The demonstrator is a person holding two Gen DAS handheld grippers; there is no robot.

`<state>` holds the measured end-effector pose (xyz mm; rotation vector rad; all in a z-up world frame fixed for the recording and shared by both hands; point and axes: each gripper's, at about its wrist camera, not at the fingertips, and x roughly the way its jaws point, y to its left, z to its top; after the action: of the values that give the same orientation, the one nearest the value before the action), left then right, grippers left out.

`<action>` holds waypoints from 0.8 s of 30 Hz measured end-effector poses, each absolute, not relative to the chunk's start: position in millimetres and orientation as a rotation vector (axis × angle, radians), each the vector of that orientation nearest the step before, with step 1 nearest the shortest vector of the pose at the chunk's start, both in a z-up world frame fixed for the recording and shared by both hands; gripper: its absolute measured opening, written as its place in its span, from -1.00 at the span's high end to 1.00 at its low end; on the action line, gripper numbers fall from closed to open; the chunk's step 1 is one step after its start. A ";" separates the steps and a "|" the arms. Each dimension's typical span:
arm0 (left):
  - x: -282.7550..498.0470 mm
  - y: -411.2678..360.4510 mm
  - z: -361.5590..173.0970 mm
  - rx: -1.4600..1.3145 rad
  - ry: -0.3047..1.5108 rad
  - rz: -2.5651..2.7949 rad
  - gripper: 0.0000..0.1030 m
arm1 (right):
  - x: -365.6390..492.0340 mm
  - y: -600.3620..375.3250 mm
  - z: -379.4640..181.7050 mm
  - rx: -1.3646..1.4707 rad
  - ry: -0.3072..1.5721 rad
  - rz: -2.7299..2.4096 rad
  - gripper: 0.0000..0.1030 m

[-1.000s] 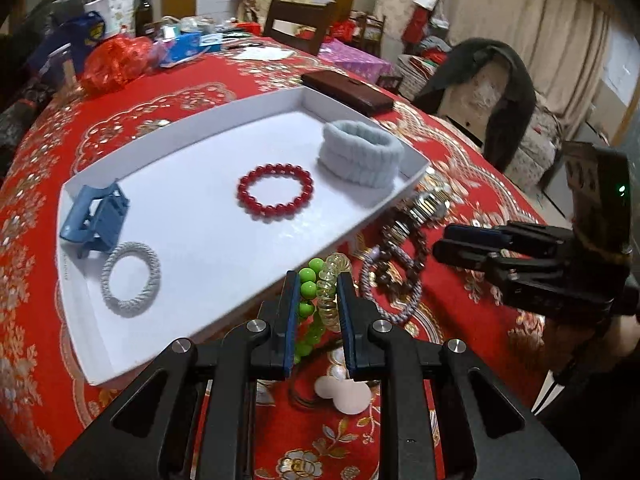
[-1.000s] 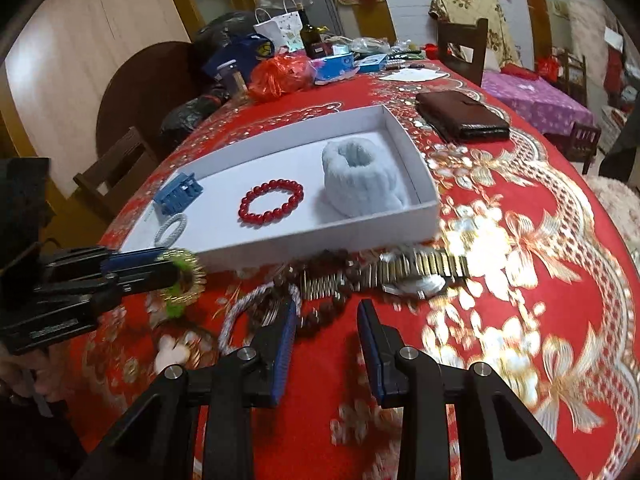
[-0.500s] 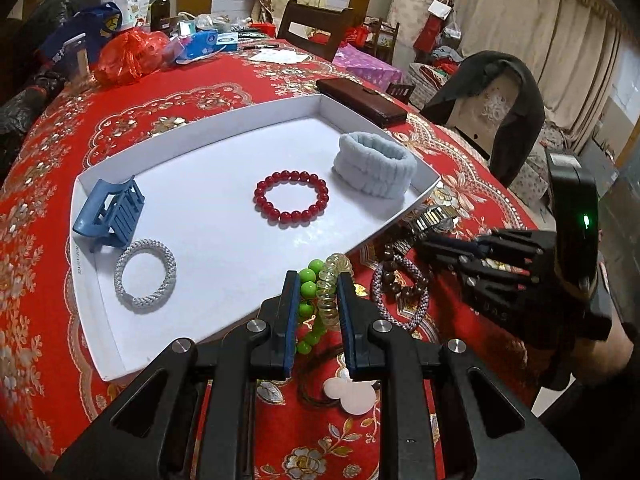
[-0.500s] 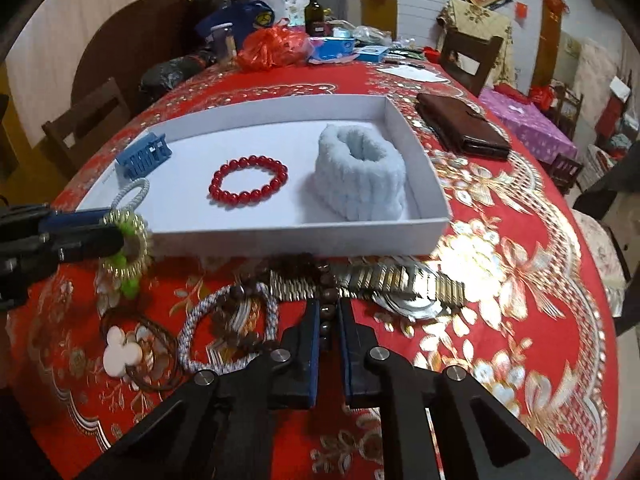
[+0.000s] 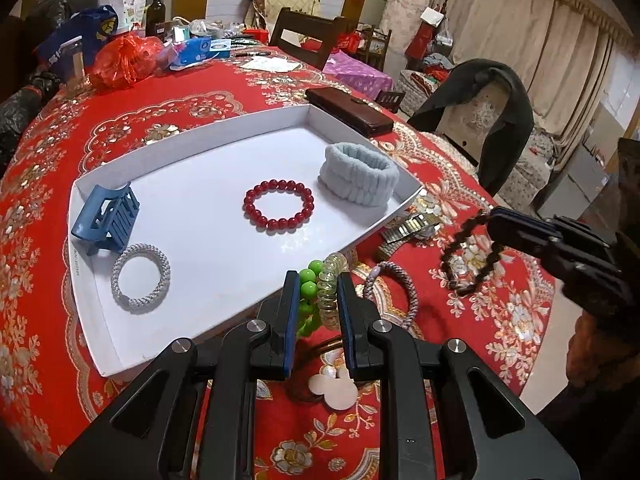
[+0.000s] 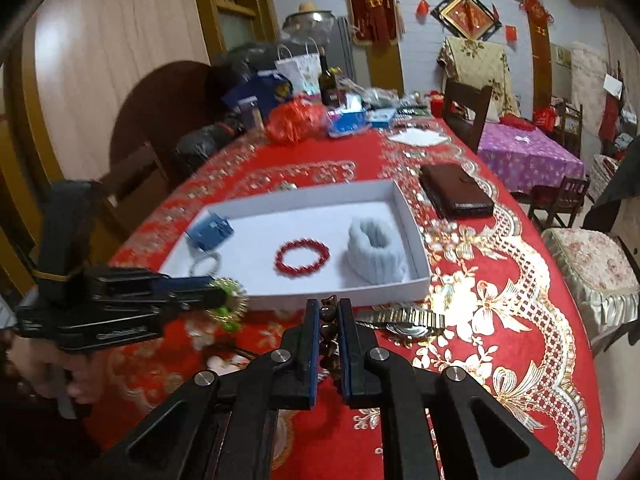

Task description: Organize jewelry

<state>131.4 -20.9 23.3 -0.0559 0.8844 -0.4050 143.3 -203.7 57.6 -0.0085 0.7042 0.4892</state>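
So far four pieces lie in your white tray [image 5: 192,128]; your left gripper [image 5: 318,300] pinches the green beads [image 5: 308,284], your right gripper [image 6: 329,320] the dark bracelet [image 5: 472,256], with the watch [image 5: 412,228] and braided band [image 5: 394,288] left on the table.

The green bead bracelet [image 5: 307,300] runs down behind the left gripper's fingers [image 5: 289,312], so its lower loop is hidden. A dark bead bracelet [image 6: 329,334] shows only as a few beads between the right gripper's fingers [image 6: 311,336]. The hair clip [image 6: 210,232] and the far bench clutter [image 6: 352,118] are blurred. A white mouse-shaped charm [image 5: 334,388] is partly covered by the gripper body.
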 end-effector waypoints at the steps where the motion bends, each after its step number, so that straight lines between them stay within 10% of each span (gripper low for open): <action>1: 131.2 -20.1 24.7 -0.061 0.882 -0.406 0.67 | 141.3 -205.3 60.3 -0.004 0.698 0.491 0.85; 24: 136.5 -22.3 -6.7 -0.138 1.073 -0.513 0.67 | 141.0 -208.8 57.8 0.007 0.722 0.504 0.85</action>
<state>136.5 -22.3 -6.7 -0.1384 1.0731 -0.5129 141.0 -208.8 57.8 0.0074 0.7218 0.5040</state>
